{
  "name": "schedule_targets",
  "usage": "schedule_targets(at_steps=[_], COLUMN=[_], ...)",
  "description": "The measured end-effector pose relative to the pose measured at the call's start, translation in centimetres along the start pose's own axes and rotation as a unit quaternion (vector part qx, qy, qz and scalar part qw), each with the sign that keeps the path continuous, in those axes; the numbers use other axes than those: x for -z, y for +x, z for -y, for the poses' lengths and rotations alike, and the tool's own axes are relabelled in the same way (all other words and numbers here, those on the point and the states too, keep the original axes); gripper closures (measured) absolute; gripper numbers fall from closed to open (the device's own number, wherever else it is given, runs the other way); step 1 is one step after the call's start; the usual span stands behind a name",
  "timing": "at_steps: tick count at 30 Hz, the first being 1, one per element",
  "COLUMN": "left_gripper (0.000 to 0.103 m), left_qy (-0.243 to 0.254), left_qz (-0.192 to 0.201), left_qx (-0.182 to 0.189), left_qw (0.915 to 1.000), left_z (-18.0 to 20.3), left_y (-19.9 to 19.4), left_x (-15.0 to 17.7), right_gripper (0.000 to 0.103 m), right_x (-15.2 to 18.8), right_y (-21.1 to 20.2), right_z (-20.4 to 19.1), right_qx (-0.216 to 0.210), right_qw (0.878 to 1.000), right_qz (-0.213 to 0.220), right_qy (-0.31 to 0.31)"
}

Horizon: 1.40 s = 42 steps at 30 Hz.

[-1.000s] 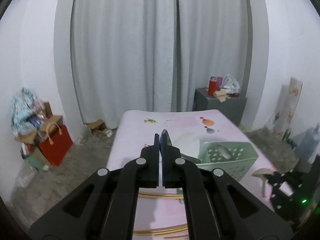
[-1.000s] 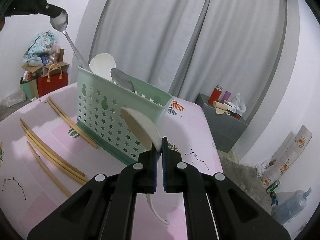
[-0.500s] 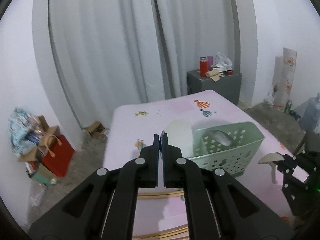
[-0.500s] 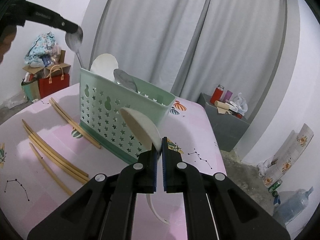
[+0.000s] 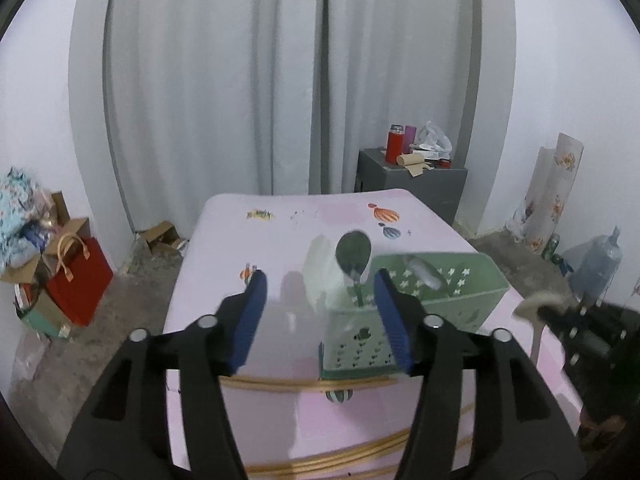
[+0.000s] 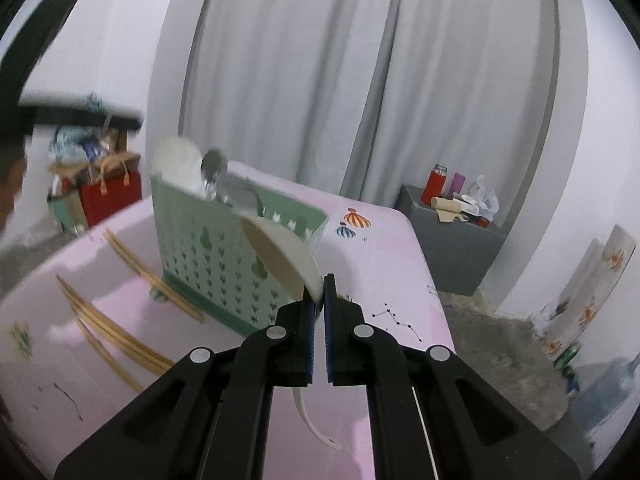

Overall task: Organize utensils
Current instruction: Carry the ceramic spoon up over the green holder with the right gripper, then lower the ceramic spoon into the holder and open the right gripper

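Note:
A green star-patterned utensil basket [image 5: 436, 300] [image 6: 212, 256] stands on the pink table. A metal spoon [image 5: 354, 254] [image 6: 212, 172] stands in its left end beside a white spoon [image 6: 176, 164]. My left gripper [image 5: 320, 312] is open and empty, just above and in front of that end of the basket. My right gripper [image 6: 319, 304] is shut on a white ceramic spoon [image 6: 284, 256], held above the table to the right of the basket; it also shows in the left wrist view [image 5: 536, 308]. Wooden chopsticks [image 6: 108, 328] [image 5: 312, 380] lie loose on the table.
The pink tablecloth [image 5: 332, 216] covers the table. A grey cabinet [image 5: 412, 180] with bottles stands behind it. A red bag [image 5: 76, 280] and boxes sit on the floor to the left. A water jug [image 5: 596, 264] stands on the floor to the right.
My left gripper has opened and let go of the metal spoon, which now stands in the basket. My right gripper still holds the white spoon and has moved a little nearer the basket.

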<state>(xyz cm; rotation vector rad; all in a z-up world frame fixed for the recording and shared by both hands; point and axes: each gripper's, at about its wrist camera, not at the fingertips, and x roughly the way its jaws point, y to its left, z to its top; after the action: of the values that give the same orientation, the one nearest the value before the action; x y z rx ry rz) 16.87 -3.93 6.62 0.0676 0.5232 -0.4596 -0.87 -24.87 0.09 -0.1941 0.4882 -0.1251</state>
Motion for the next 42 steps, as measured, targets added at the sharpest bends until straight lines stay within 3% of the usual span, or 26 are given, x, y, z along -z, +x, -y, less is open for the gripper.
schedule_targets(at_steps=[6,12,18,21,26,38,42], left_gripper=[0.039,0.036,0.035,0.035,0.035,0.035,0.035], left_qy=[-0.045,-0.073,-0.09,-0.095,-0.094,-0.087,-0.086], left_qz=[-0.024,-0.049,-0.05,-0.051,-0.054,-0.062,-0.068], left_qx=[0.012,0.023,0.022,0.016,0.007,0.002,0.004], left_qw=[0.9986,0.9958,0.9944,0.994,0.9941,0.9943,0.994], left_z=[-1.4,-2.5,-3.4,-3.8,-3.8,-3.2,-2.8], left_y=[0.0,0.0,-0.4,-0.3,-0.2,0.7,1.0], left_x=[2.8,5.7,6.8,6.9,6.8,6.6,6.8], right_gripper=[0.099,0.099,0.099,0.099,0.099,0.098,0.092], right_x=[-3.7,-9.1,-13.1,-13.9,-12.9,-5.1,-2.9], right_y=[-1.1,-2.7,-2.0,-0.2,3.8,11.6,12.1], right_z=[3.4,6.3,6.8,6.3,5.3,6.4,6.3], right_qx=[-0.048,-0.105,-0.163,-0.188,-0.209,-0.229,-0.225], right_qw=[0.996,0.983,0.965,0.959,0.958,0.951,0.95], right_qz=[0.033,0.102,0.164,0.175,0.15,0.048,0.019], right_qy=[0.067,0.114,0.121,0.122,0.13,0.202,0.213])
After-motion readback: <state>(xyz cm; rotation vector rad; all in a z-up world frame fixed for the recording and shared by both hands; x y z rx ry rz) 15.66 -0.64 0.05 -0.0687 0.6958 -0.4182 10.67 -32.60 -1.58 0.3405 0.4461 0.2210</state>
